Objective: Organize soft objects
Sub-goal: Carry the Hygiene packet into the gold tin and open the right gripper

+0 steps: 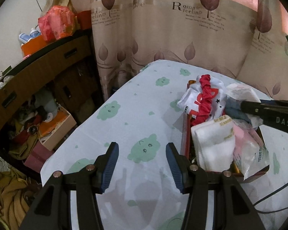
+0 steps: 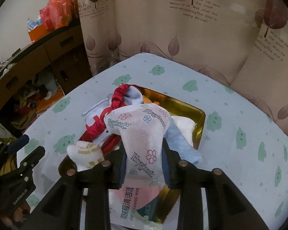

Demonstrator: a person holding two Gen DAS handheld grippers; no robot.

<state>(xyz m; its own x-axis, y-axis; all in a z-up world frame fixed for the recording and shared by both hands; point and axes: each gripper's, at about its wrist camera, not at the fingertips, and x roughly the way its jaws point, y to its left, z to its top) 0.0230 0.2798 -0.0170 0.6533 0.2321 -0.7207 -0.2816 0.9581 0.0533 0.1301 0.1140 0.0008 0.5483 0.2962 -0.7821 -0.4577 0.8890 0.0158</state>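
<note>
A gold tray [image 2: 199,118] on the pale blue tablecloth holds a heap of soft things: a red frilled band [image 2: 121,97], a white sock with gold lettering [image 2: 86,151], a light blue cloth [image 2: 182,143] and a pink wet-wipe pack [image 2: 132,201]. Above the heap my right gripper [image 2: 144,153] is shut on a white flower-printed hygiene packet [image 2: 142,126], pinched between its pads. In the left wrist view that gripper [image 1: 243,106] reaches in from the right over the tray [image 1: 186,134]. My left gripper [image 1: 142,153] stands open over bare tablecloth left of the tray, nothing between its fingers.
A leaf-printed curtain [image 1: 163,28] hangs behind the table. To the left stands a wooden cabinet [image 1: 48,63] with a red bag [image 1: 55,23] on top, and boxes and clutter [image 1: 48,122] on the floor. The table's left edge [image 1: 71,134] drops off close to my left gripper.
</note>
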